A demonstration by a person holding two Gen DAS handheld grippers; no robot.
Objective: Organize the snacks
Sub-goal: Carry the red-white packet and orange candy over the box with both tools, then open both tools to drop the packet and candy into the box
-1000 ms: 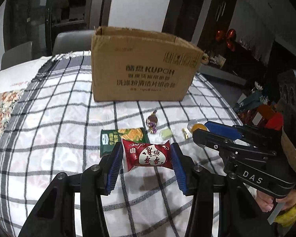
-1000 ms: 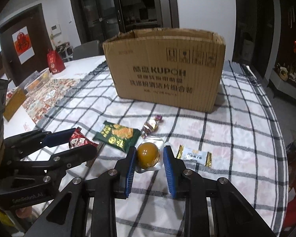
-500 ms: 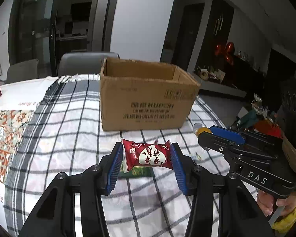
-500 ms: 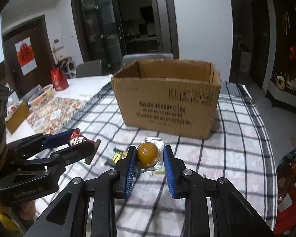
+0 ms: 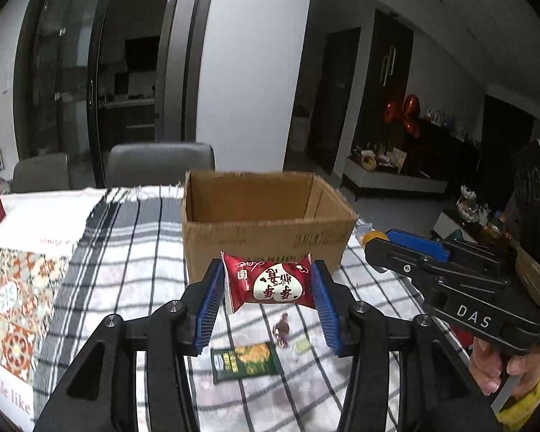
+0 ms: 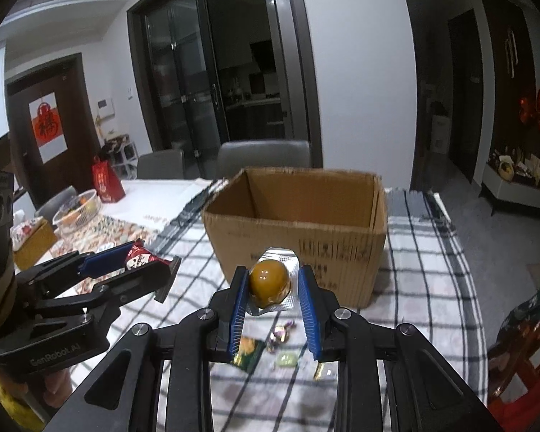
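While the left gripper [image 5: 266, 288] is clamping a red snack packet [image 5: 268, 285] crosswise between its blue pads, the right gripper [image 6: 271, 289] is pinching a foil blister with an amber dome [image 6: 270, 282], and both are hanging above the checked tablecloth [image 5: 126, 270] in front of the open cardboard box [image 5: 266, 226]. Lying on the cloth below the held snacks are a green packet [image 5: 244, 361], a twisted foil candy [image 5: 282, 329] and a small pale green sweet [image 5: 302, 345], all well short of the box. At the right edge of the left wrist view, a person's hand [image 5: 493, 370] is gripping the right gripper's handle.
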